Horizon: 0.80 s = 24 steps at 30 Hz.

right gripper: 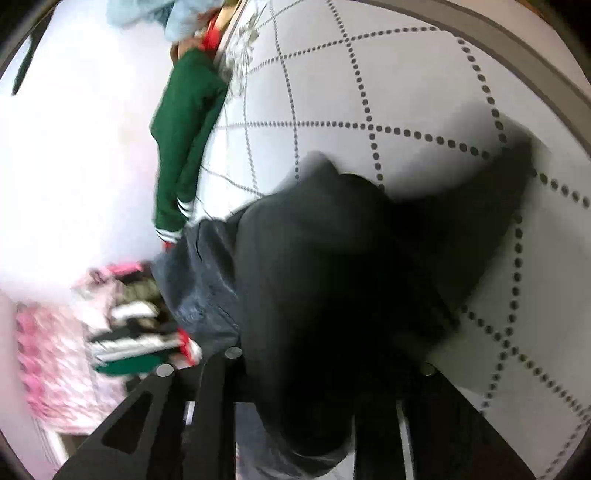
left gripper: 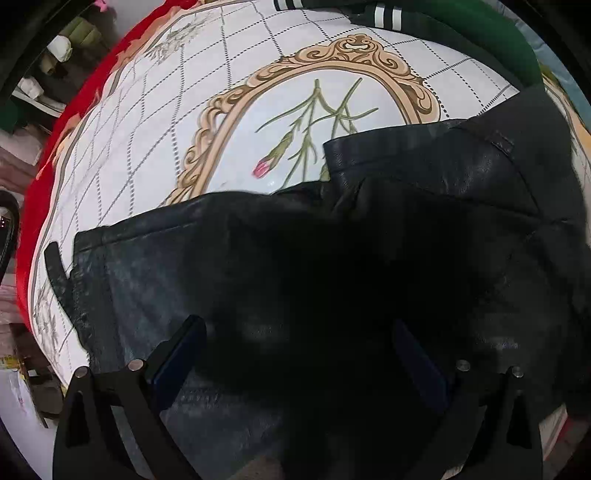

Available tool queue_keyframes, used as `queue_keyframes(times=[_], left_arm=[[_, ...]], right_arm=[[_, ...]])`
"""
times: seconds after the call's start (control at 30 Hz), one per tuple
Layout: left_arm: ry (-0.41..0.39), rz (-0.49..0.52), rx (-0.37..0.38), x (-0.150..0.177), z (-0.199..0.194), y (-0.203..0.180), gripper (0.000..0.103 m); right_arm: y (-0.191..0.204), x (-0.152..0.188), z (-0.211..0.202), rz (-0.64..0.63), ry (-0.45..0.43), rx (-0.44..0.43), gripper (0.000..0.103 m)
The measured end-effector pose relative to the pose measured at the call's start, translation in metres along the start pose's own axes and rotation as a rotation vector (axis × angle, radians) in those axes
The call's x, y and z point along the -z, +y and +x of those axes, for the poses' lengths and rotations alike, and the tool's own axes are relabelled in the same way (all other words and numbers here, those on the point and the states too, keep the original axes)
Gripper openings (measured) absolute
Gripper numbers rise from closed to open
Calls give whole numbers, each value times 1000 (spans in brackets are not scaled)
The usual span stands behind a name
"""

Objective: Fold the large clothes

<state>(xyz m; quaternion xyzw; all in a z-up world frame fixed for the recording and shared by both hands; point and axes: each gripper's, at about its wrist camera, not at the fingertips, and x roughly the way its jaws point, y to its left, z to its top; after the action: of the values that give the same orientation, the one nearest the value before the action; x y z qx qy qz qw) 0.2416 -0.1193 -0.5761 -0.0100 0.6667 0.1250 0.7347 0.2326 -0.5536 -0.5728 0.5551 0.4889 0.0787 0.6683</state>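
A black leather-look garment (left gripper: 424, 173) lies crumpled on the white patterned tablecloth (left gripper: 155, 140). My left gripper (left gripper: 299, 350) hovers just above it with its blue-padded fingers (left gripper: 181, 354) spread wide and nothing between them. In the right wrist view the same black garment (right gripper: 314, 266) bunches up between my right gripper's (right gripper: 310, 373) fingers, which are closed on a fold of it, lifted over the cloth (right gripper: 406, 92). The view is blurred and the fingertips are hidden under the fabric.
A green garment with white stripes (left gripper: 461, 22) lies at the far edge of the table, and shows in the right wrist view (right gripper: 184, 140). A red cloth edge (left gripper: 40, 177) borders the table. A pile of pink and striped clothes (right gripper: 110, 332) sits beside the table.
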Motion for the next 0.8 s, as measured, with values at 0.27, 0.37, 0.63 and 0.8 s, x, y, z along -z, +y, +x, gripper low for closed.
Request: queue_keyframes(times=[0.27, 0.37, 0.63, 0.8], left_arm=[[-13, 125, 144, -9, -4, -61, 103], [-13, 140, 157, -7, -1, -70, 103], [-36, 166, 173, 3, -9, -57, 103], [-28, 151, 189, -8, -12, -65, 103]], right_arm=[[28, 38, -74, -34, -171, 44, 21], [-13, 30, -71, 24, -124, 66, 53], [-43, 5, -35, 139, -176, -79, 46], [17, 8, -49, 57, -247, -6, 16]])
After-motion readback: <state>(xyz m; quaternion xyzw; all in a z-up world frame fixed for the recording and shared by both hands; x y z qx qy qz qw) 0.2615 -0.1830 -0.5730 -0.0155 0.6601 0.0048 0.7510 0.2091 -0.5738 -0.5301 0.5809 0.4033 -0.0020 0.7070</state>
